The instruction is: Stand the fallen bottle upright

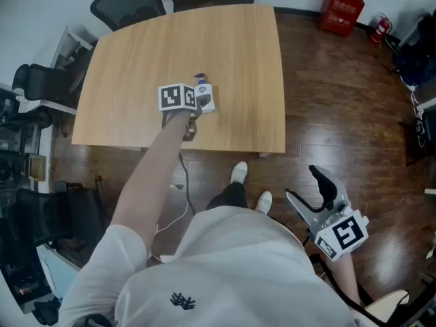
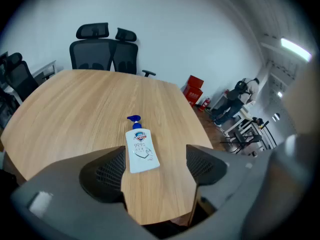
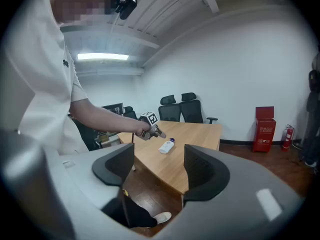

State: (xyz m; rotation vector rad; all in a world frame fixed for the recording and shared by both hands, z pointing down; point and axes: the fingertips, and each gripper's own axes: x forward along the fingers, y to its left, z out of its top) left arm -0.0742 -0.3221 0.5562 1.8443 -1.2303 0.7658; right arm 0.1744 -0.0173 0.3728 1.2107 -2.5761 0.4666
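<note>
Left gripper [image 2: 156,165] gapes either side of the flat-lying bottle's [image 2: 141,151] base; an off-centre squeeze may skid it. Right gripper [image 3: 156,170], also agape and empty, hangs far from the bottle.

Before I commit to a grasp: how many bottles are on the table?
1. The bottle lies on its side on the table, right at the open left gripper, pump pointing away. No other is visible.
</note>
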